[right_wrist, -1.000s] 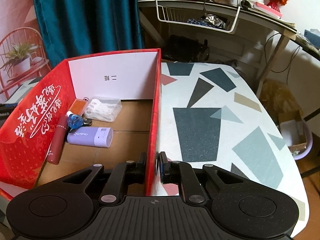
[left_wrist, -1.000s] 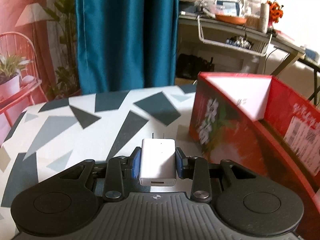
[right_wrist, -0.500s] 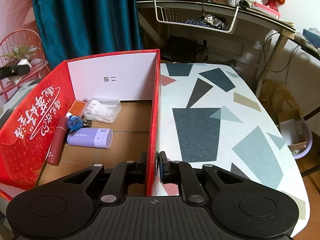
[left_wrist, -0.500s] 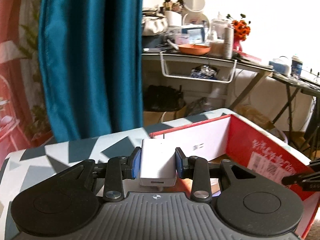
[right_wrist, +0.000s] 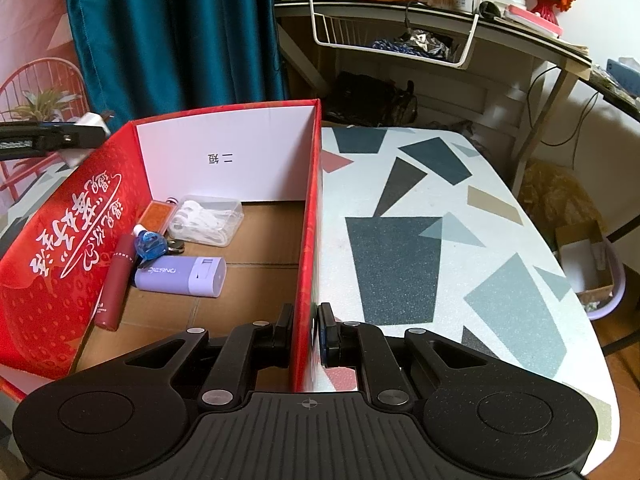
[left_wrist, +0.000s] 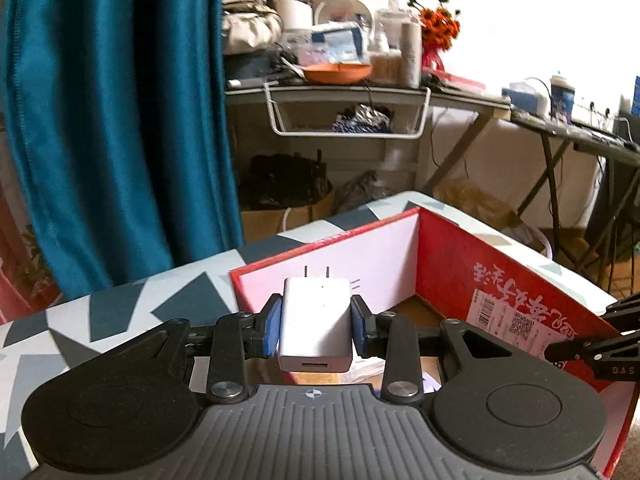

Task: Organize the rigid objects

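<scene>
Risk is judged to lie first at the left tool (left_wrist: pixel 316 330), where a white charger (left_wrist: pixel 315 326) is pinched between blue pads, prongs pointing away, held above the near wall of the red box (left_wrist: pixel 496 280); if released too early it could strike the rim and drop onto the bench (left_wrist: pixel 120 312). The right tool (right_wrist: pixel 305 334) is clamped on the box's side wall, and a slip there could let the box shift. Inside, a lilac power bank (right_wrist: pixel 180 277) is marked "DIEANO", roughly read. Large white Chinese script and a barcode label are seen on the walls, not legibly.
</scene>
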### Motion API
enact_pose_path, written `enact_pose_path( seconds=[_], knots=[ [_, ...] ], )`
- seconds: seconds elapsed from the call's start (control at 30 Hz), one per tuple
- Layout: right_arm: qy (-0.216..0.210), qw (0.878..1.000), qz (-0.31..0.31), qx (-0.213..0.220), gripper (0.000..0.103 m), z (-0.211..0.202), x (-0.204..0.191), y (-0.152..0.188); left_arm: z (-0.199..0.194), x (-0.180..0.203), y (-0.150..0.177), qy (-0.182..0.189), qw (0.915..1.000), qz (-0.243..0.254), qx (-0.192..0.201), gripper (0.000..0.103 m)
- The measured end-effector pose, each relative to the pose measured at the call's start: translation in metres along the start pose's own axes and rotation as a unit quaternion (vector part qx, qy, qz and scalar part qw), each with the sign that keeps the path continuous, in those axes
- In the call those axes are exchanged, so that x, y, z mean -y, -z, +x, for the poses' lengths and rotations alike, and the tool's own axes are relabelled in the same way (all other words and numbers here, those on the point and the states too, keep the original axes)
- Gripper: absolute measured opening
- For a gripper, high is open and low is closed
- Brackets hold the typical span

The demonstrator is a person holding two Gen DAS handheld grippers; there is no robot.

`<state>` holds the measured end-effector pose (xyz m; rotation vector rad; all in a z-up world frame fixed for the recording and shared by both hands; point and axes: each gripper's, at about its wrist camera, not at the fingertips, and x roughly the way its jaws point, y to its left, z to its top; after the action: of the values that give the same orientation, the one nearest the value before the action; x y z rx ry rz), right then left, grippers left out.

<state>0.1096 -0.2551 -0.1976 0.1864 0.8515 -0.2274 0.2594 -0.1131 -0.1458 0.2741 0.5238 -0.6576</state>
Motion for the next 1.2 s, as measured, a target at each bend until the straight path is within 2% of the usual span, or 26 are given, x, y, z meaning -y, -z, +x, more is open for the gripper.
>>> enact_pose_path(
  seconds=[0.13,0.47,0.6,0.73,0.93,1.03,1.1,1.13,1.2],
  knots=[
    [0.001,1.000,-0.003,0.000,0.011,0.000,-0.001,-0.001,0.019,0.004,-0.007,0.013,0.9995,0.020,-0.022,0.037],
    [-0.003,1.000,-0.006,0.000,0.011,0.001,0.000,0.000,0.050,0.009,-0.001,0.009,0.9976,0.032,-0.061,0.037],
    [-0.004,1.000,-0.007,0.000,0.012,0.001,0.000,0.000,0.052,0.007,0.001,0.021,0.9974,0.033,-0.060,0.037],
    [-0.003,1.000,-0.007,0.000,0.012,0.001,0.000,0.000,0.048,0.005,-0.001,0.018,0.9978,0.030,-0.056,0.038],
    [0.000,1.000,-0.007,-0.003,0.012,0.002,-0.001,-0.001,0.031,0.004,-0.005,0.012,0.9988,0.020,-0.043,0.055],
    [0.001,1.000,-0.008,0.000,0.013,0.000,-0.002,-0.003,0.018,0.003,-0.007,0.005,0.9992,0.014,-0.036,0.069],
    [0.001,1.000,-0.011,0.003,0.016,-0.003,-0.003,-0.005,0.008,0.003,-0.008,-0.009,0.9994,0.006,-0.032,0.088],
    [-0.003,1.000,-0.016,0.000,0.021,-0.003,-0.004,-0.007,0.002,0.002,-0.008,-0.017,0.9995,0.000,-0.026,0.091],
    [-0.007,1.000,-0.025,-0.003,0.023,-0.005,-0.006,-0.009,-0.010,0.000,-0.008,-0.028,0.9995,-0.012,-0.010,0.097]
  ],
)
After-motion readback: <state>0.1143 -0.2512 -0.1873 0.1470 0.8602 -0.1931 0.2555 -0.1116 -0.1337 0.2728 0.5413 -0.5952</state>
